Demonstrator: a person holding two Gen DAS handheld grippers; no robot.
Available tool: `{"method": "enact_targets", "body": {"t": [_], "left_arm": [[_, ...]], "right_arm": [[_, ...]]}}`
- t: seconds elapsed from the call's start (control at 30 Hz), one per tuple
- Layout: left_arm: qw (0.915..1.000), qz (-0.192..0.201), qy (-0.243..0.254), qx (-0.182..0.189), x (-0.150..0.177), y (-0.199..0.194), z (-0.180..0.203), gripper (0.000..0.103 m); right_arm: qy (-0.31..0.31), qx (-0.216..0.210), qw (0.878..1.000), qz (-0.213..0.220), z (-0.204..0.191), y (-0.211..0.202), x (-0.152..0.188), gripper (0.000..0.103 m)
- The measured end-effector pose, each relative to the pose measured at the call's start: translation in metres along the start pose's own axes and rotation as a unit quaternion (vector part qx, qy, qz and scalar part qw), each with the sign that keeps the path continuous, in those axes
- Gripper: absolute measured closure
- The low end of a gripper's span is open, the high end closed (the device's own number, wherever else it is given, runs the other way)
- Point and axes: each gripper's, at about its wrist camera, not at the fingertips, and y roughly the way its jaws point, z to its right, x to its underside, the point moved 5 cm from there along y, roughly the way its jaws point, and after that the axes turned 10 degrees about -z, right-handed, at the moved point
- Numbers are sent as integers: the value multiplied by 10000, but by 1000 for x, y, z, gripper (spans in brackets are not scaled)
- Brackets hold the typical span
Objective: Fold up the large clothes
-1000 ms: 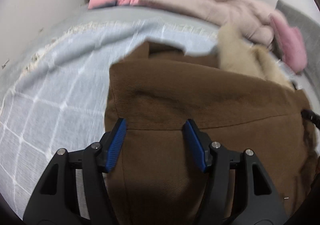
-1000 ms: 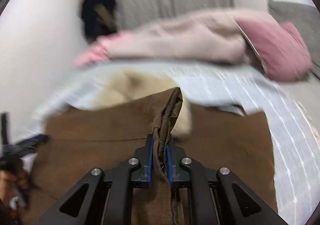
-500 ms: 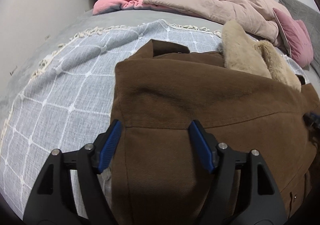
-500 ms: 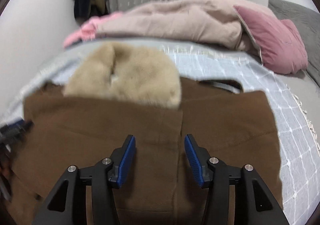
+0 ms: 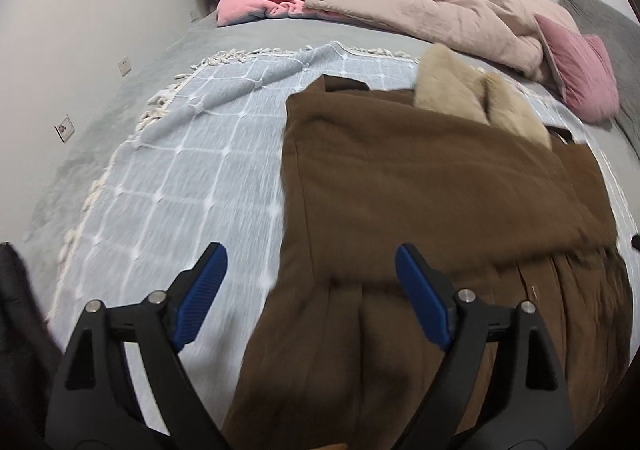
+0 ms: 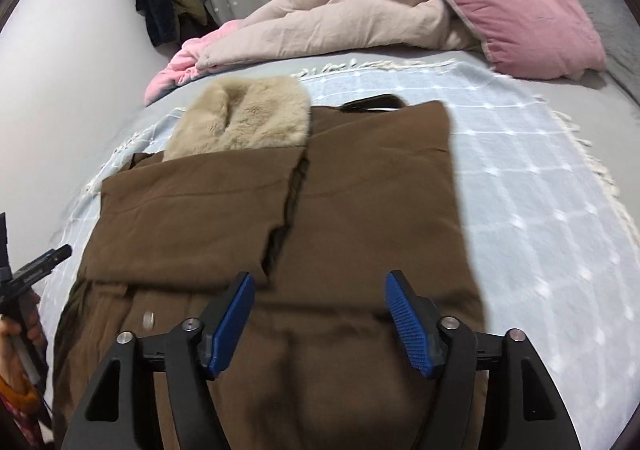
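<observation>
On the bed: one brown coat with fur collar, one checked throw. My left hand-held gripper and right hand-held gripper, both just opening, grip nothing.

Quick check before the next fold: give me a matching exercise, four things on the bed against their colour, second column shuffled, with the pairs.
Things:
1. coat
2. fur collar
3. pillow
4. checked blanket

Colours:
a. pale blue with white lines
b. beige
c. brown
d. dusty pink

Pairs: 1-c, 2-b, 3-d, 4-a
</observation>
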Motion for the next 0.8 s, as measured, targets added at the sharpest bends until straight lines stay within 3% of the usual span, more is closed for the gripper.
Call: {"method": "enact_targets", "body": {"t": [0.1, 0.27, 0.5, 0.63, 0.8], "left_arm": [[9997, -105, 193, 46, 24, -24, -5, 7], [9979, -490, 285, 304, 65, -51, -21, 6], [9923, -978, 399, 650, 125, -63, -43, 5], [9854, -1392, 608, 773, 162, -52, -51, 5], [9722, -1996, 507, 1114, 199, -30, -61, 6]], "right_arm": [[68, 94, 9999, -27, 17, -26, 21, 28], [168, 308, 9993, -92, 46, -66, 68, 25], [653, 82, 9975, -244, 79, -94, 121, 24], [1000, 9, 9923, -727, 96, -84, 159, 23], [1590, -208, 9756, -1500, 121, -53, 211, 23]]}}
